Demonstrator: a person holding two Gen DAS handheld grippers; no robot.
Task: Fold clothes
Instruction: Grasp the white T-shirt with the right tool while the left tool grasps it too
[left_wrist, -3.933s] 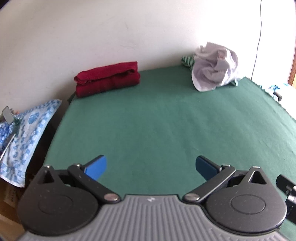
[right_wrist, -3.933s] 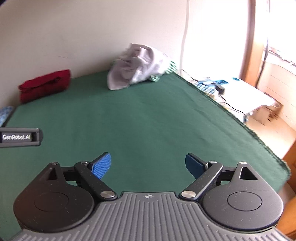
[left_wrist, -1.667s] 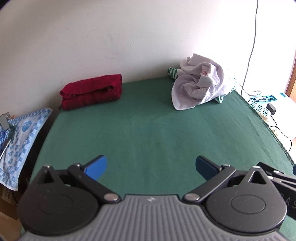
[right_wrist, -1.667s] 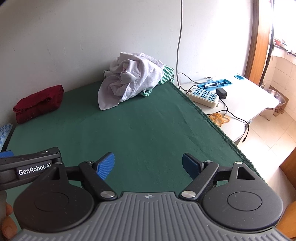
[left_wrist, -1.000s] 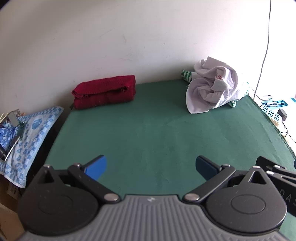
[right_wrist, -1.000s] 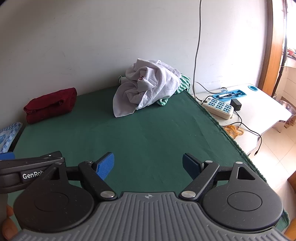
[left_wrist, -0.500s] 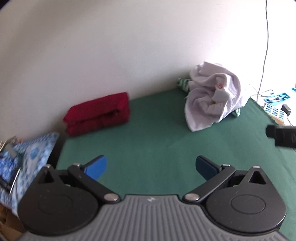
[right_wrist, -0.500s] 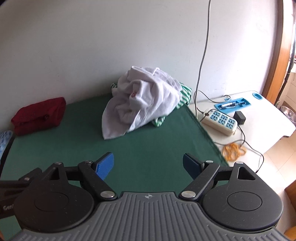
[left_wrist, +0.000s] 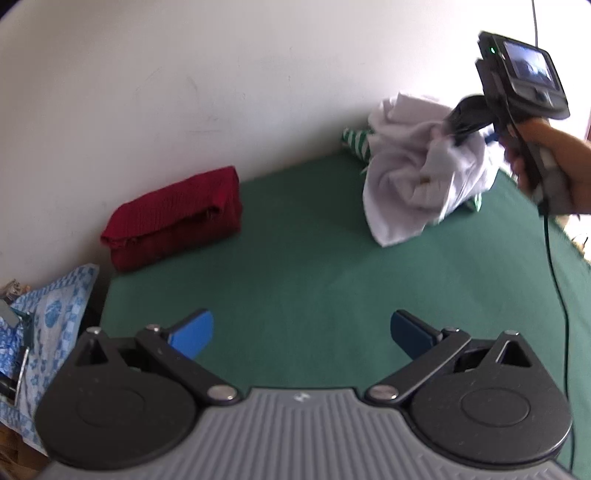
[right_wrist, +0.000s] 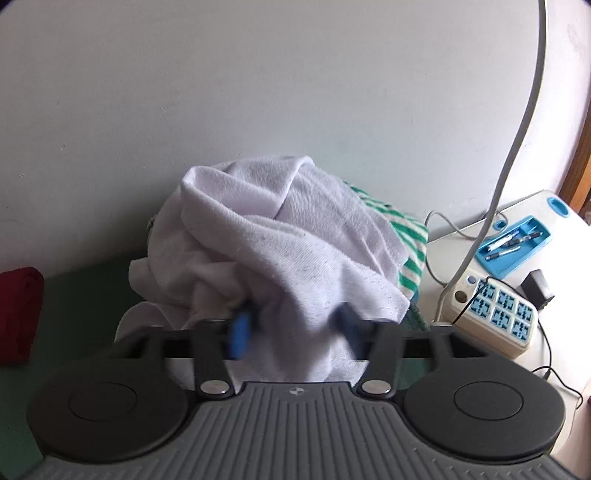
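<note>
Pressing into the crumpled white garment (right_wrist: 280, 251) at the surface's (left_wrist: 332, 280) one o'clock corner, the right gripper (right_wrist: 291, 332) is blurring; whether its jaws are clenching cloth is unclear. The left gripper (left_wrist: 301, 332) is hovering with jaws spread wide, grasping nothing.

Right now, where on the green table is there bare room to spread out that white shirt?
The green cloth lies bare between the folded red garment and the white shirt, forward to the left gripper. The far right corner is crowded: shirt, striped garment, right gripper.
</note>
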